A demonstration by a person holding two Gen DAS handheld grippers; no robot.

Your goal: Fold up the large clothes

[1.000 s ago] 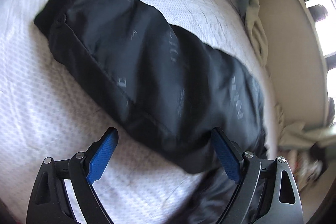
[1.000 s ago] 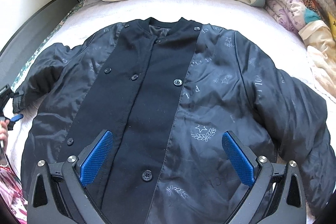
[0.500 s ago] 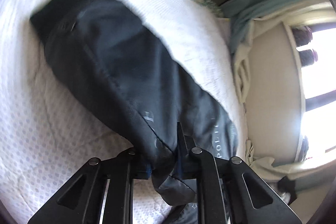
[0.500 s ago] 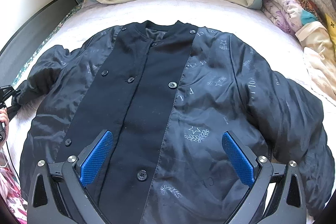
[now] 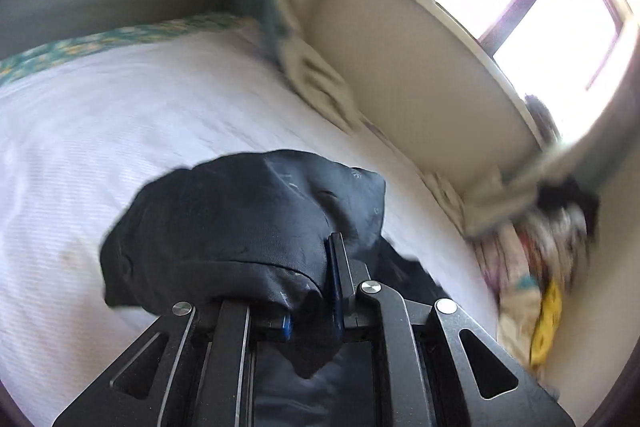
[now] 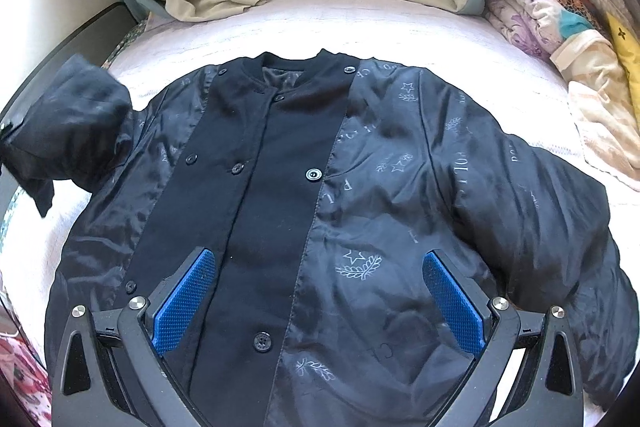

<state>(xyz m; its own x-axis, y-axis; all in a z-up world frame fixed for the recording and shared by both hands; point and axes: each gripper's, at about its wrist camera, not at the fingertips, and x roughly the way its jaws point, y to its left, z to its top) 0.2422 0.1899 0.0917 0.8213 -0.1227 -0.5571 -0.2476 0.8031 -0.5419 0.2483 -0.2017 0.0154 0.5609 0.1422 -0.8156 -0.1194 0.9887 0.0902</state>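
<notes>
A black jacket (image 6: 320, 211) is lying face up and buttoned on the white bed cover (image 6: 360, 27), collar toward the headboard, and the folding is only just getting under way. The left gripper (image 5: 316, 291) is pinching the cuff end of one sleeve (image 5: 240, 219); its jaws have just been closing and are now clamped together on the dark fabric, which is bunching up and draping over the fingers. In the right wrist view that same sleeve (image 6: 76, 123) is standing lifted clear of the bed at the jacket's left edge, curled inward toward the chest but not yet laid across it. The right gripper (image 6: 320, 295) is hovering above the lower front of the jacket with its blue pads (image 6: 186, 299) spread wide apart and nothing between them. The other sleeve (image 6: 560, 219) is lying stretched out to the side, untouched, and the body is showing no crease or fold. By the look of it, nearly everything is left: bringing this sleeve over the front, doing the same with the far one, then folding the body. A heap of bedding (image 6: 560, 19) is sitting beside the jacket, apart from it.
</notes>
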